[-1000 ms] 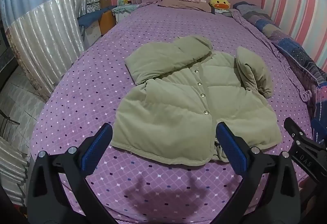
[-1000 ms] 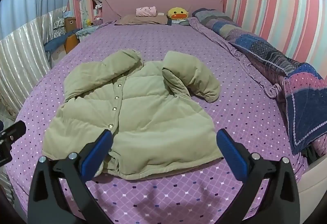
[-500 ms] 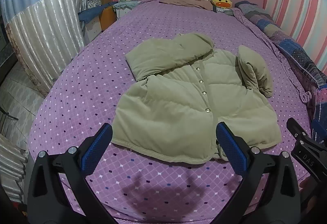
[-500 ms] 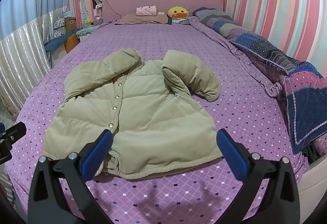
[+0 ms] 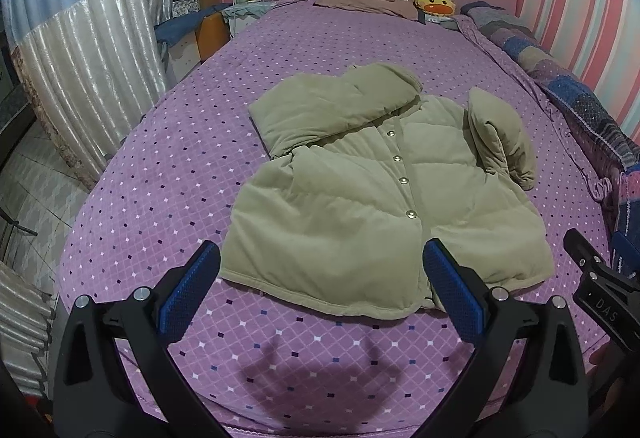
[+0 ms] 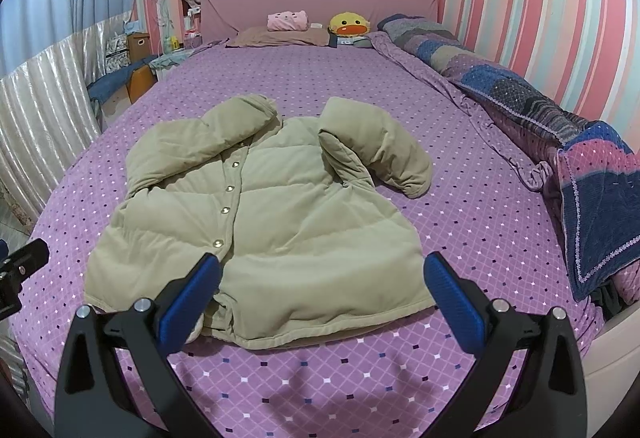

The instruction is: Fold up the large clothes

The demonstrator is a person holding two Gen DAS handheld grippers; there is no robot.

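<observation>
An olive-green padded jacket (image 5: pixel 360 198) lies front up on the purple dotted bed (image 5: pixel 160 198), snaps closed, both sleeves folded in near the collar. It also shows in the right wrist view (image 6: pixel 280 218). My left gripper (image 5: pixel 320 282) is open and empty, held above the bed just in front of the jacket's hem. My right gripper (image 6: pixel 320 286) is open and empty, also just in front of the hem. The right gripper's body shows at the right edge of the left wrist view (image 5: pixel 600 302).
A patchwork quilt (image 6: pixel 560 142) lies bunched along the bed's right side. A pillow (image 6: pixel 280 36), a pink toy and a yellow duck plush (image 6: pixel 348 24) sit at the pink headboard. Boxes and a curtain (image 5: pixel 80 70) stand left of the bed.
Both grippers have risen and tilted slightly, so the jacket sits a little lower in both views. Both stay open. The jacket has not moved.
</observation>
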